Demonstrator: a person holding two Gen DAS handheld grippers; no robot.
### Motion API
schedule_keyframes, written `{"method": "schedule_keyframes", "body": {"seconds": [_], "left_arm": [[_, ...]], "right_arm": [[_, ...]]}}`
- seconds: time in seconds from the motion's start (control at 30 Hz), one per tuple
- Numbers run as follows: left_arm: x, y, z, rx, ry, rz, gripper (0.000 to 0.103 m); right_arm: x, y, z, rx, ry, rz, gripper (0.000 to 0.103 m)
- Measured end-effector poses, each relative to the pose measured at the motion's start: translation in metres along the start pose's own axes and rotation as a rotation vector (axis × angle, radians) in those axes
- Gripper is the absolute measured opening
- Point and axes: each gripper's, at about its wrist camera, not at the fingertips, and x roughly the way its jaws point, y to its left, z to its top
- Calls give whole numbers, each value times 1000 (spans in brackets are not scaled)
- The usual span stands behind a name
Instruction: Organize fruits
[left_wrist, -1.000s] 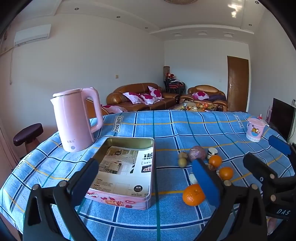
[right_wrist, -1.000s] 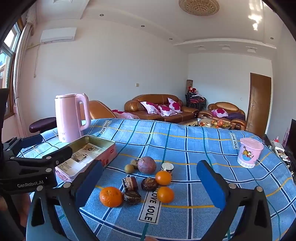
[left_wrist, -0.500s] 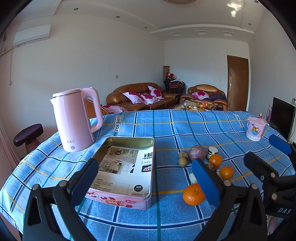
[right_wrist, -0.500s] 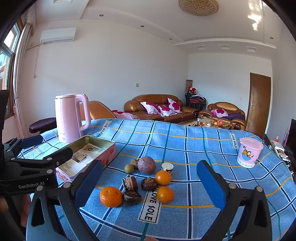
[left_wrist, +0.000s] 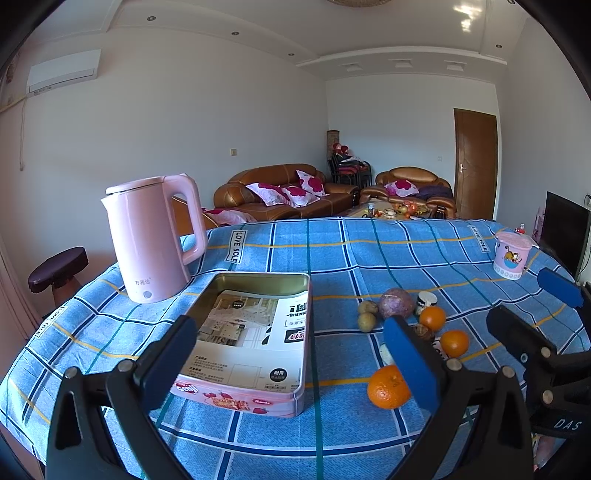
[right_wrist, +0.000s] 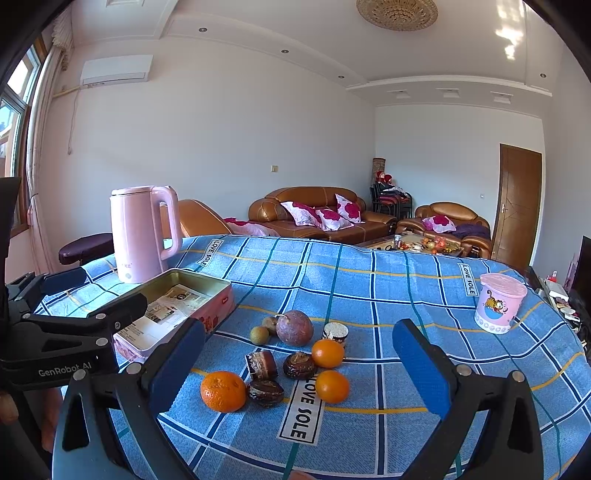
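Here, dimpled big orange (right_wrist: 223, 391) beside cakes, two smaller oranges (right_wrist: 327, 353), both grippers' fingers (right_wrist: 177, 363) spread, empty.

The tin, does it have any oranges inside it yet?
No, the tin holds only printed paper; the oranges sit on the tablecloth.

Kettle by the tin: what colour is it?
The kettle is pale pink all over, handle included. The left wrist view shows it best.
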Motion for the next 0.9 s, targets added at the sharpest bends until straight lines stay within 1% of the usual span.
{"method": "schedule_keyframes", "body": {"seconds": [0.9], "left_arm": [[1, 3, -1, 1, 3, 3, 103]], "right_arm": [[2, 2, -4, 6, 15, 6, 102]]}}
